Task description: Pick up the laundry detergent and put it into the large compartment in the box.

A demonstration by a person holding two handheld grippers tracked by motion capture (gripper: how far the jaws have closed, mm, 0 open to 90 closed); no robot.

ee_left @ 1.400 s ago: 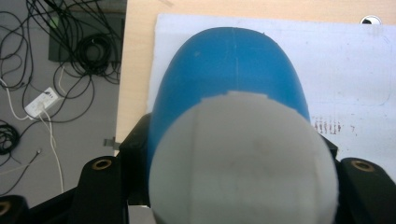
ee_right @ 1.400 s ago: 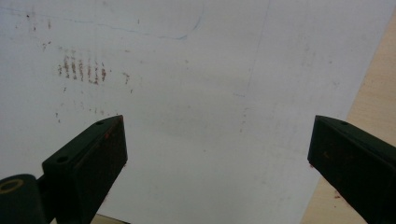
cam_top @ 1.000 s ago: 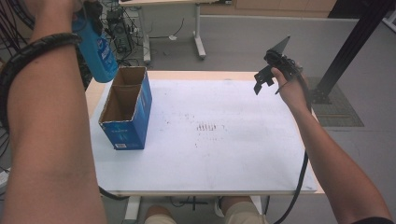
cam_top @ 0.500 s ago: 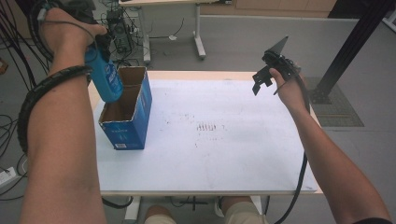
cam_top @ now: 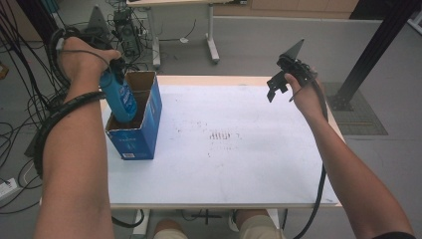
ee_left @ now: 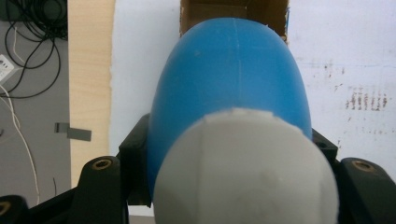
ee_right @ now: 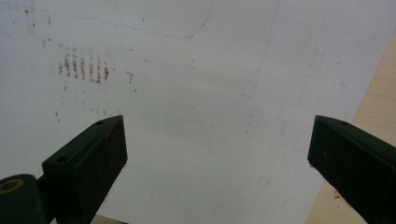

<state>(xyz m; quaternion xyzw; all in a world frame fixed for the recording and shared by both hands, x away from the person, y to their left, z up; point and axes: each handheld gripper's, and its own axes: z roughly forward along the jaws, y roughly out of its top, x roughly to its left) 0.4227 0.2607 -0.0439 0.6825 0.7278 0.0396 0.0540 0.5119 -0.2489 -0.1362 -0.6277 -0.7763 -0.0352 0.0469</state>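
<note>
a smooth blue plastic bottle with a pale grey cap is clamped near its cap end between the jaws of the left gripper, its long axis tilted, base lowest. directly under that base the open-topped blue cardboard box is seen at the left of the white desk, and the bottle's base is already sunk below the box's rim. the right gripper is held wide open and empty, well apart, above the desk's far right.
</note>
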